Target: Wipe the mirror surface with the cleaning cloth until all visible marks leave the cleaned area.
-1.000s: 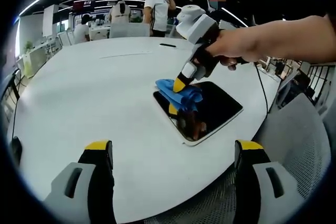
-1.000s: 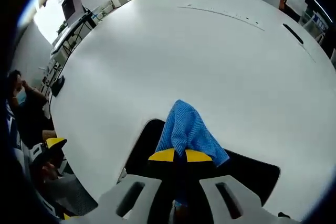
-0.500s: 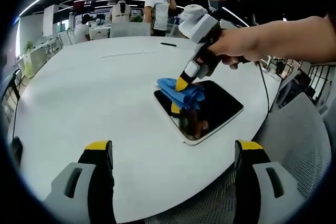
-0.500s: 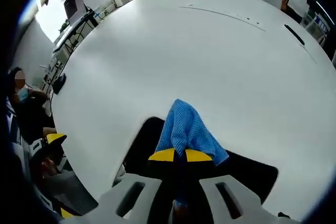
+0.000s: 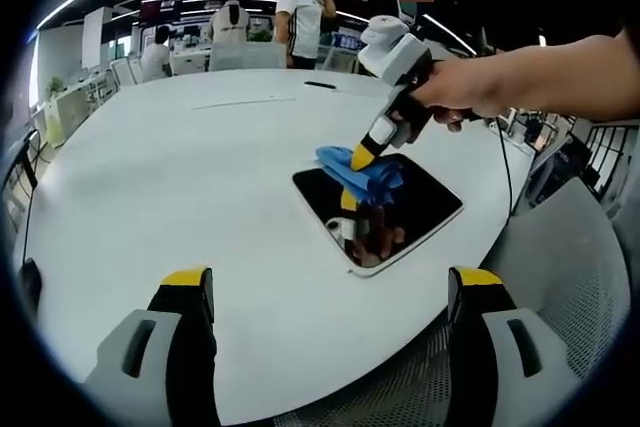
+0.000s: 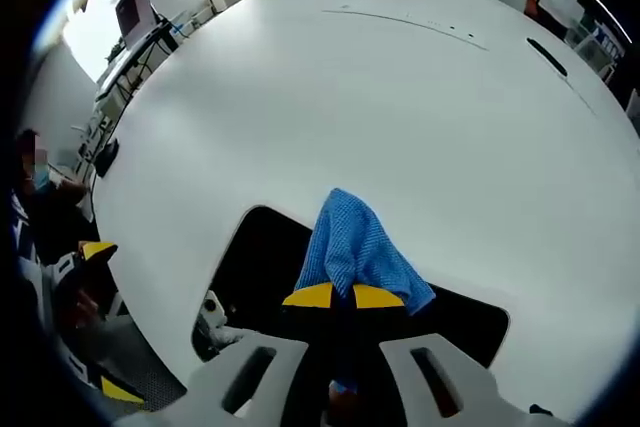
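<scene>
A dark rectangular mirror (image 5: 405, 209) with a white rim lies flat on the white table (image 5: 180, 167). The right gripper (image 5: 364, 155), held in a hand, is shut on a blue cleaning cloth (image 5: 365, 177) and presses it onto the mirror's far part. In the right gripper view the cloth (image 6: 357, 247) bulges above the closed yellow-tipped gripper (image 6: 343, 296), with the mirror (image 6: 255, 257) below and to the left. My left gripper (image 5: 335, 292) stands open over the table's near edge, nothing between its fingers (image 5: 190, 287).
Several people stand and sit beyond the table's far side (image 5: 300, 12). A thin dark object (image 5: 320, 86) lies on the far table. A grey mesh chair (image 5: 570, 277) is at the right. A seated person (image 6: 40, 197) is at the left in the right gripper view.
The right gripper has slid the cloth to the right and farther along the mirror, baring more of the mirror's near left part. The left gripper has stayed put.
</scene>
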`<state>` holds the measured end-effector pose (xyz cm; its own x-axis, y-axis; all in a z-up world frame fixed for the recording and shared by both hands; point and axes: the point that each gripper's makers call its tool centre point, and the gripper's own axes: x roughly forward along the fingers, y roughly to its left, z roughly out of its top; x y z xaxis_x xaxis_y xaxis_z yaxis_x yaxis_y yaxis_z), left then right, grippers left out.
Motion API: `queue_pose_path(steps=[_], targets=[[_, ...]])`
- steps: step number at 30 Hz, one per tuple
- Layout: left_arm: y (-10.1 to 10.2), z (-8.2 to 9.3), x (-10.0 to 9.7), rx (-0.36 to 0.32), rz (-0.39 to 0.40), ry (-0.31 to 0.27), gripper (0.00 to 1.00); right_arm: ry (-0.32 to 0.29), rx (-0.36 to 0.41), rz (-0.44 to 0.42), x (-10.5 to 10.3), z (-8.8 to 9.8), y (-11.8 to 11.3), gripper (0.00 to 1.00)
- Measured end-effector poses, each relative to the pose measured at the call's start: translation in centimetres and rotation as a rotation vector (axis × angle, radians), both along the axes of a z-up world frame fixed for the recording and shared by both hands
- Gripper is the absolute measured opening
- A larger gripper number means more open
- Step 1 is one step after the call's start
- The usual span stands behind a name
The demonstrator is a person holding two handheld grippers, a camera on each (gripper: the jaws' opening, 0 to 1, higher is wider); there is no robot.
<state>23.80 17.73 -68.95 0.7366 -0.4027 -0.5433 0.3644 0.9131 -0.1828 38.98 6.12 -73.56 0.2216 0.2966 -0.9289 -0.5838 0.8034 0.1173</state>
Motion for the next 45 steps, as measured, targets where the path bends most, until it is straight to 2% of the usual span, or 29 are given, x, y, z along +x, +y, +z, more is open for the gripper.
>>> queue_pose_path(steps=[12,14,22,45], targets=[[0.3,0.1,0.1,0.007,0.017,-0.007,0.97,-0.028,-0.003,-0.020,-0.1,0.0,0.1,0.00],[0.3,0.1,0.1,0.006,0.016,-0.009,0.97,-0.015,0.002,-0.053,0.0,-0.2,0.1,0.00],[0.4,0.3,0.2,-0.002,0.028,-0.015,0.97,-0.019,0.002,-0.062,-0.9,-0.2,0.0,0.00],[-0.1,0.3,0.0,0.001,-0.001,-0.009,0.96,-0.023,0.029,-0.064,-6.3,-0.2,-0.2,0.00]])
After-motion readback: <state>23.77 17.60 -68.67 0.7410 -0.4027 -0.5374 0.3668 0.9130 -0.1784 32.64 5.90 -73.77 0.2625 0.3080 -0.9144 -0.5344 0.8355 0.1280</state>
